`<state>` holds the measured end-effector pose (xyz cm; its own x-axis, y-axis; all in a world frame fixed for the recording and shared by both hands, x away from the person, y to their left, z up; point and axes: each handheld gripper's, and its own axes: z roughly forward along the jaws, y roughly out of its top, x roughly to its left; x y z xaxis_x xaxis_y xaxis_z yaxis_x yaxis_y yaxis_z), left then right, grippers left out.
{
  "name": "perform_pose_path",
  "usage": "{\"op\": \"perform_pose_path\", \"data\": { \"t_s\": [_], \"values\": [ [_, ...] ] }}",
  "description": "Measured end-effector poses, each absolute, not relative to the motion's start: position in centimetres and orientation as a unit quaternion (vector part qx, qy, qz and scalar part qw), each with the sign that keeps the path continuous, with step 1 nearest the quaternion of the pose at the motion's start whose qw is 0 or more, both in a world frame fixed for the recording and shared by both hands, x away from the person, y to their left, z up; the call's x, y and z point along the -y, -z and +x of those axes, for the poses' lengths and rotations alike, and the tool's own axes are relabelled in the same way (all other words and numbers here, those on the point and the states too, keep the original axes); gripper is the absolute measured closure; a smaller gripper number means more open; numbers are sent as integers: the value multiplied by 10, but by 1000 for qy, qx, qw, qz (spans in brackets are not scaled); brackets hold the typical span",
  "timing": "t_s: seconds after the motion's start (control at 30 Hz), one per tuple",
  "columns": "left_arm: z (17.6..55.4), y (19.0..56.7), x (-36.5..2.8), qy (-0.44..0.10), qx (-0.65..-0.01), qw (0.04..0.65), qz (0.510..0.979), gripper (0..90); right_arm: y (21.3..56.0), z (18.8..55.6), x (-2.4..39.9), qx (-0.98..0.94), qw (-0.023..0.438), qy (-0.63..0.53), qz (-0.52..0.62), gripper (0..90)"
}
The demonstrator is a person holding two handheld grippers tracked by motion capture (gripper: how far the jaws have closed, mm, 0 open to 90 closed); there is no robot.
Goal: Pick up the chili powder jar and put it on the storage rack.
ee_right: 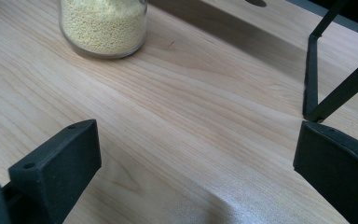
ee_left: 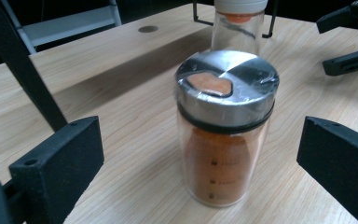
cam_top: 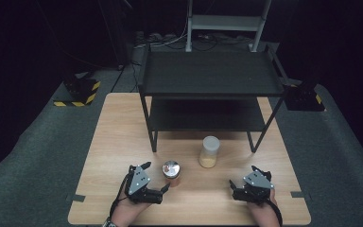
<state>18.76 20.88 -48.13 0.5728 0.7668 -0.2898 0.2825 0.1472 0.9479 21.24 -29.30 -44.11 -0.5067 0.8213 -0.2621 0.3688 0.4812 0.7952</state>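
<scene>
Spice jar [ee_left: 226, 130]: we see clear glass, brushed-steel lid, orange powder.
Left hand-held gripper [ee_left: 200, 163]: jaws spread wide around it, untouched.
Right hand-held gripper [ee_right: 196, 172]: jaws apart over the bare pale-wood worktop [ee_right: 177, 121].

My right tool [ee_right: 196, 186] hangs low over the table [ee_right: 186, 130] with its two black jaws spread wide and nothing between them but pale wood grain. Ahead and to the left stands a glass jar [ee_right: 103, 28] of small yellow grains, upright on the wood and well apart from my jaws. On the right, a black metal shelf leg [ee_right: 311, 74] meets the table just beyond my right-hand jaw.
</scene>
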Motion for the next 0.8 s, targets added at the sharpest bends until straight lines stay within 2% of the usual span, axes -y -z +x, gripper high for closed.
{"op": "perform_pose_path", "data": {
  "t_s": [0.57,0.8],
  "values": [
    [202,489,-191,-176,-409,647,619,18,441,212,292,-798,329,-345,369,0],
    [207,494,-190,-161,-401,654,621,122,442,211,292,-798,331,-345,369,0]
  ]
}}
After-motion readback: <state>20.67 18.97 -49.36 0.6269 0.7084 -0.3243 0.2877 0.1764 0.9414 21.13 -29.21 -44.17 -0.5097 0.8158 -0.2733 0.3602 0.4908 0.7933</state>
